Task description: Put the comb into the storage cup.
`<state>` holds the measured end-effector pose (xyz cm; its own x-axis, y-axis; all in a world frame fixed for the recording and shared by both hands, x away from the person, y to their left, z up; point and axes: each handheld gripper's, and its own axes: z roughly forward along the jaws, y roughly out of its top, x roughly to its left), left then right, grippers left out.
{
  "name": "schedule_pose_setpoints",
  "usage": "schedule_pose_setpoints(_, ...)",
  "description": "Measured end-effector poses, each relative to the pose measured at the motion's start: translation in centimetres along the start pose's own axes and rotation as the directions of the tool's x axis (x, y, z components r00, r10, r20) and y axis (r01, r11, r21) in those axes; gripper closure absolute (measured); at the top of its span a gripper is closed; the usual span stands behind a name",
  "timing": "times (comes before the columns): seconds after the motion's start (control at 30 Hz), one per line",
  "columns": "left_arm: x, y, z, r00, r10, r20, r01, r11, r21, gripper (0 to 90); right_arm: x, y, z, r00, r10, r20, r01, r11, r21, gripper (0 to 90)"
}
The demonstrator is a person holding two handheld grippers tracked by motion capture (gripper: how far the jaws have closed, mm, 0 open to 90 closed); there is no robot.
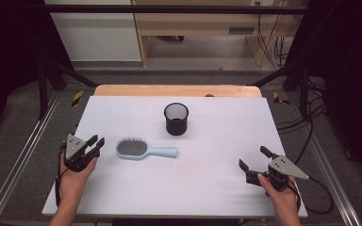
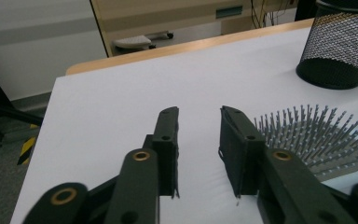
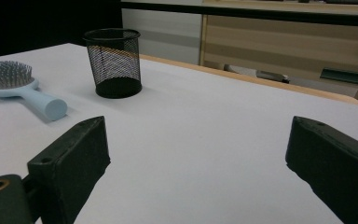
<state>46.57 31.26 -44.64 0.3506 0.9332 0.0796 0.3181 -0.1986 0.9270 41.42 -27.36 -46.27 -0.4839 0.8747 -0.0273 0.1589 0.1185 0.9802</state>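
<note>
The left gripper [image 1: 96, 144], fingers slightly parted and empty, sits just beside the light-blue plastic hairbrush [image 1: 143, 149]; the right gripper [image 1: 253, 164] gapes wide, empty.

Pale blue hairbrush [image 1: 143, 150] with grey bristles, black mesh cup [image 1: 176, 118], white table [image 1: 217, 183], black tongs [image 1: 97, 145]

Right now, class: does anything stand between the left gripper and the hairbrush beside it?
No. The left gripper, jaws open, sits just left of the hairbrush, with bare white table between them. The mesh cup stands farther back, off that line.
</note>
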Motion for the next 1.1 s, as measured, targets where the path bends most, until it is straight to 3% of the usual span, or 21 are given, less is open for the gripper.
schedule_pose_setpoints(0.17, -0.1, -0.1, 0.3, 0.9998, 0.015, 0.009, -0.016, 0.999, 0.042, 82.9, 0.0, 0.0, 0.0, 1.0, 0.0, 0.001, 0.0, 1.0, 0.002, 6.1)
schedule_pose_setpoints(0.4, -0.1, -0.1, 0.7, 0.9999, 0.01, 0.01, -0.01, 0.9974, 0.072, 89.3, 0.0, 0.0, 0.0, 1.0, 0.001, 0.004, -0.001, 1.0, 0.001, 6.2)
schedule_pose_setpoints(0.83, -0.4, 0.3, 1.8, 0.9986, 0.054, 0.004, -0.054, 0.9921, 0.114, 89.8, 0.0, 0.0, 0.0, 1.0, 0.003, 0.005, -0.003, 1.0, 0.006, 6.3)
schedule_pose_setpoints(1.1, -0.6, 0.3, 2.7, 0.9957, 0.092, 0.006, -0.092, 0.9833, 0.157, 89.8, 0.1, -0.1, 0.1, 1.0, -0.006, 0.005, 0.005, 1.0, 0.013, 6.4)
